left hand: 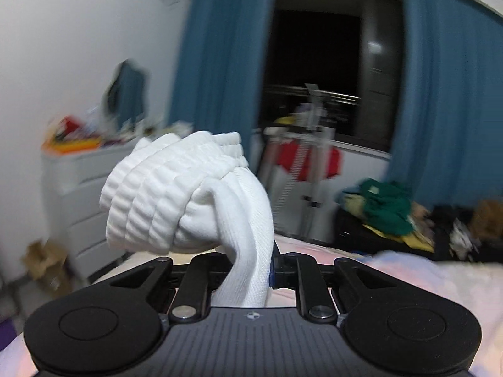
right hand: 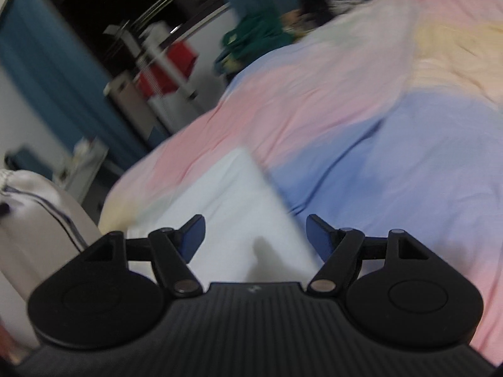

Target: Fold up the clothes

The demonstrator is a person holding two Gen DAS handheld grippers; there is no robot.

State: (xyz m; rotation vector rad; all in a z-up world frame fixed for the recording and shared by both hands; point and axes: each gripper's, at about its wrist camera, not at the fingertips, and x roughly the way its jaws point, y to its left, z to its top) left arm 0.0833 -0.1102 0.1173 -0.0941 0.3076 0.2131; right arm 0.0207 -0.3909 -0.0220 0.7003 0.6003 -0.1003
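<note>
Pastel bedspread (right hand: 361,100) covering bed, pink, blue, yellow patches. Blue curtains (left hand: 220,50) framing dark window (left hand: 317,59). White drawer unit (left hand: 78,188) standing by wall. White folded garment (right hand: 239,220) lying on bedspread under right gripper (right hand: 254,235), jaws standing apart, empty. Left gripper (left hand: 251,267) pinching white socks (left hand: 188,194), holding them above bed.

A dark window (left hand: 317,62) is seen ahead of the left tongs, flanked by blue curtains (left hand: 220,53). A white wall (left hand: 78,31) is seen to the left of it, and against it a white chest of drawers (left hand: 78,188) is stood, cluttered on top. A drying rack (left hand: 308,144) with red cloth is placed under the window. A bed (right hand: 361,119) covered in pink, blue and yellow is spread ahead of the right tongs.
</note>
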